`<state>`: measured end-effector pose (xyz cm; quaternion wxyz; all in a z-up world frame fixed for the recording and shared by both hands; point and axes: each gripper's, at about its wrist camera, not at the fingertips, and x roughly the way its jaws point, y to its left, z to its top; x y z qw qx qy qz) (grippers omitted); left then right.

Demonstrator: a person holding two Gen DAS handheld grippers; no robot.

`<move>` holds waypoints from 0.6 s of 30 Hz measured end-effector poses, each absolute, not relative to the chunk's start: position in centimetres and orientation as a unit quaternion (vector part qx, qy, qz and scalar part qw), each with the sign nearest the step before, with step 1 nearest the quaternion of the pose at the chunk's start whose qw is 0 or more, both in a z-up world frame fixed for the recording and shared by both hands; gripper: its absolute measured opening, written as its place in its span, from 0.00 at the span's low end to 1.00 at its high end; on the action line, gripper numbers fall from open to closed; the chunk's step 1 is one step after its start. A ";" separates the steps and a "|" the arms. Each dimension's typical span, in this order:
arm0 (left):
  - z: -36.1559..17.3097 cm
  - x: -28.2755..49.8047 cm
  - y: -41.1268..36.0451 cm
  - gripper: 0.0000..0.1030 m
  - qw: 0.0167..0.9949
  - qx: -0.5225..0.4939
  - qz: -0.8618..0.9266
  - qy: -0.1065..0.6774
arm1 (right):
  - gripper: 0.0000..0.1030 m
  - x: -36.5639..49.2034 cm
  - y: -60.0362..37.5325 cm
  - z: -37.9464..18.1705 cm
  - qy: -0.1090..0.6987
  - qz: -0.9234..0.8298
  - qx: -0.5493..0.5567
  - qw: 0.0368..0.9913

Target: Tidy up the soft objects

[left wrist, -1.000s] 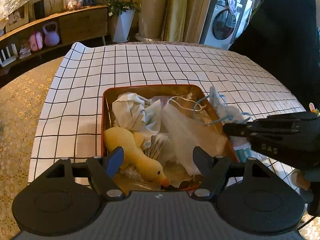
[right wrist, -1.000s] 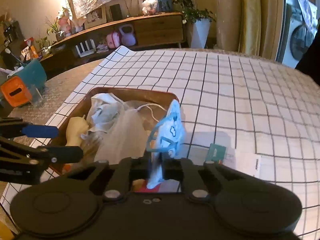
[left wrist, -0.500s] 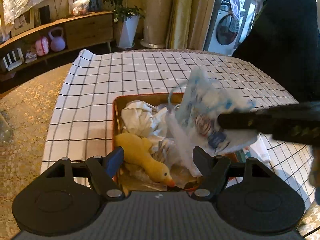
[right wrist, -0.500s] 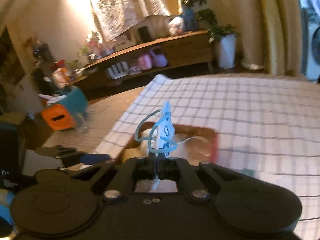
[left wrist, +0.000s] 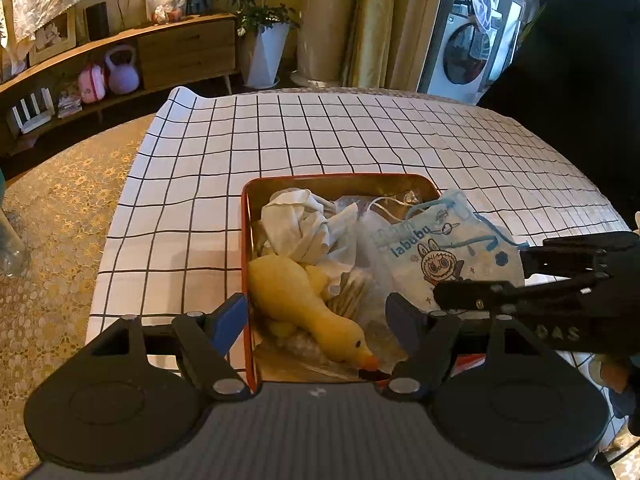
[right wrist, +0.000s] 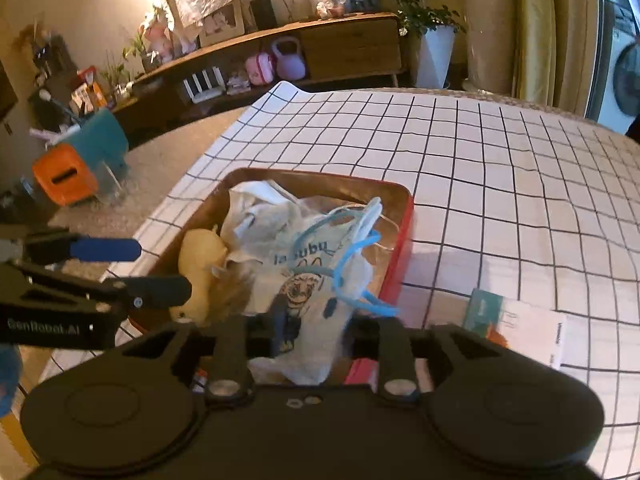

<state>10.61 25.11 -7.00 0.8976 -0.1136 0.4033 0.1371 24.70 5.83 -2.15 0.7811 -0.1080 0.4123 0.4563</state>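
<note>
Right gripper (right wrist: 316,324) jaws opening, face mask (left wrist: 444,248) loose between them at the tin's (left wrist: 245,216) right edge. Left gripper (left wrist: 316,320) open, empty, over the toy duck (left wrist: 304,300).

A table (left wrist: 60,216) carries a white grid-checked cloth (left wrist: 320,132); on it sit a red-rimmed tray (left wrist: 245,264) and, right of it, what looks like leaflets (right wrist: 532,332).

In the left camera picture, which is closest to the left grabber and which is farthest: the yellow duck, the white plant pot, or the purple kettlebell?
From the left gripper:
1. Yellow duck, right between its fingers, in the tin.
2. and 3. Purple kettlebell, on the shelf far left, and white plant pot, on the floor past the table: both far back, too close to call.
</note>
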 end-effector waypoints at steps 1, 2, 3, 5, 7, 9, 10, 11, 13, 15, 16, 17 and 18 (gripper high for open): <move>-7.0 10.7 25.0 0.74 0.898 -0.112 0.136 0.404 | 0.45 24.6 5.7 -2.0 0.410 0.462 -0.108 0.779; -7.0 10.7 24.9 0.74 0.898 -0.109 0.136 0.404 | 0.48 24.4 5.6 -1.9 0.409 0.466 -0.108 0.777; -7.0 10.7 24.9 0.73 0.899 -0.107 0.136 0.403 | 0.54 24.2 5.4 -1.8 0.406 0.471 -0.109 0.776; -7.0 10.8 24.7 0.74 0.900 -0.108 0.131 0.402 | 0.69 23.7 5.3 -1.3 0.399 0.464 -0.122 0.782; -6.9 10.7 24.4 0.74 0.901 -0.103 0.132 0.400 | 0.80 23.4 5.2 -0.9 0.392 0.466 -0.126 0.783; -6.8 10.6 24.0 0.73 0.903 -0.099 0.130 0.398 | 0.81 23.2 4.8 -0.6 0.394 0.469 -0.128 0.780; -6.6 10.6 23.9 0.74 0.903 -0.099 0.130 0.397 | 0.82 23.1 4.7 -0.5 0.395 0.469 -0.129 0.779; -6.5 10.5 23.7 0.74 0.904 -0.098 0.131 0.396 | 0.82 23.0 4.5 -0.4 0.395 0.469 -0.130 0.780; -6.1 10.2 23.4 0.74 0.905 -0.096 0.131 0.393 | 0.82 22.7 3.7 0.0 0.393 0.469 -0.127 0.781; -5.8 10.0 23.1 0.74 0.906 -0.094 0.130 0.391 | 0.83 22.5 2.9 0.4 0.391 0.470 -0.124 0.782; -5.6 9.8 22.9 0.74 0.907 -0.092 0.130 0.390 | 0.83 22.3 2.5 0.6 0.388 0.470 -0.123 0.783; -5.4 9.6 22.7 0.74 0.908 -0.089 0.130 0.388 | 0.83 22.2 2.1 0.9 0.385 0.470 -0.122 0.785; -5.2 9.5 22.5 0.74 0.909 -0.085 0.130 0.386 | 0.83 22.0 1.6 1.2 0.381 0.469 -0.119 0.788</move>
